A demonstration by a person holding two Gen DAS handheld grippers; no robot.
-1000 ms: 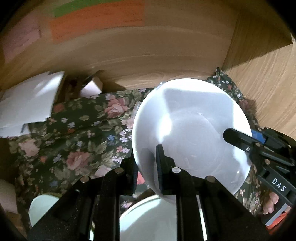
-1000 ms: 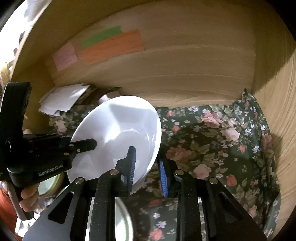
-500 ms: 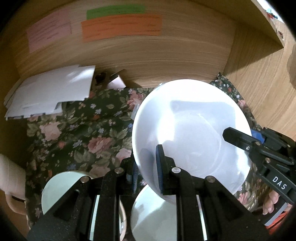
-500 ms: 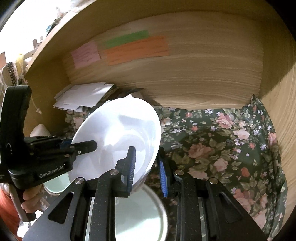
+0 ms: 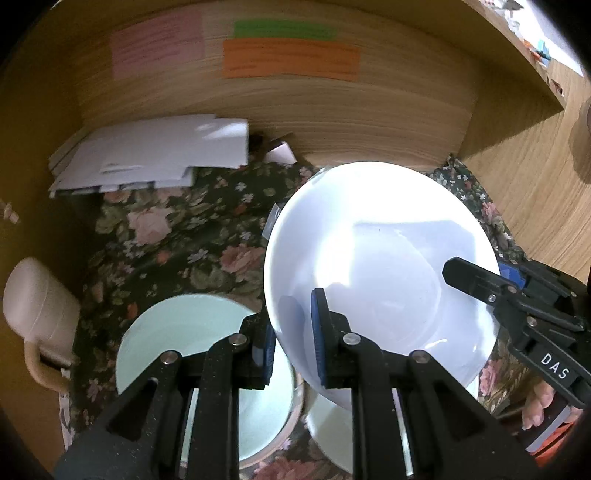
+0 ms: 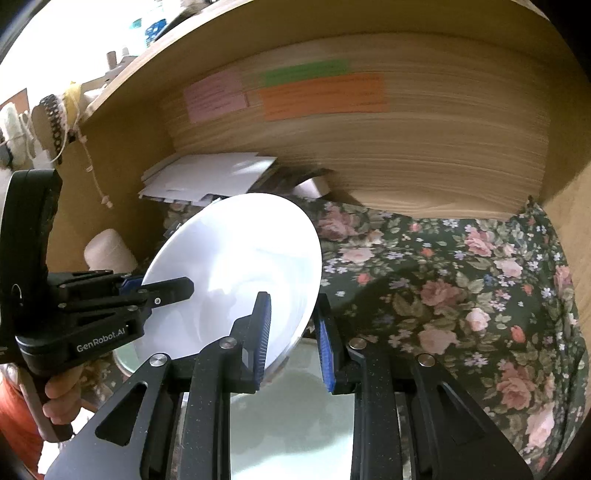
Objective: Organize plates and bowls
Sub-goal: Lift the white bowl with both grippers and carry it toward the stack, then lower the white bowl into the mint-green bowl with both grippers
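Two grippers: both are clamping one white bowl [image 5: 380, 273] by its rim, from opposite sides.
Left gripper [image 5: 291, 345]: its blue-padded fingers are pinching the near-left edge of the bowl, one finger inside the rim and one outside.
Right gripper [image 6: 293, 336]: its fingers are squeezing the right edge of the same bowl [image 6: 236, 273] in the same way, one pad within, one behind.
White bowl: it is hanging tilted in the air between the two tools, its hollow facing the left wrist camera, and it is holding nothing inside.
Place of the bowl: it is floating above the flowered cloth [image 6: 443, 280], over other dishes, inside a wooden alcove [image 5: 332, 110].
Pale green bowl [image 5: 192, 332]: it is sitting on the cloth below the left gripper and is showing an empty inside.
Second pale dish [image 6: 295, 417]: it is lying under the right gripper, partly hidden by the fingers; what kind of dish it is I cannot tell.
Cream mug [image 5: 37, 306]: it is lying on its side at the left edge of the cloth, handle toward the camera.
White papers [image 5: 147, 155]: a loose pile is resting against the back wall, at the far left of the cloth.
Back wall: pink [image 5: 159, 44], green [image 5: 284, 29] and orange [image 5: 291, 59] paper labels are sticking to the wood.
Hands: a person's fingers [image 6: 61, 400] are wrapping the left tool's handle.
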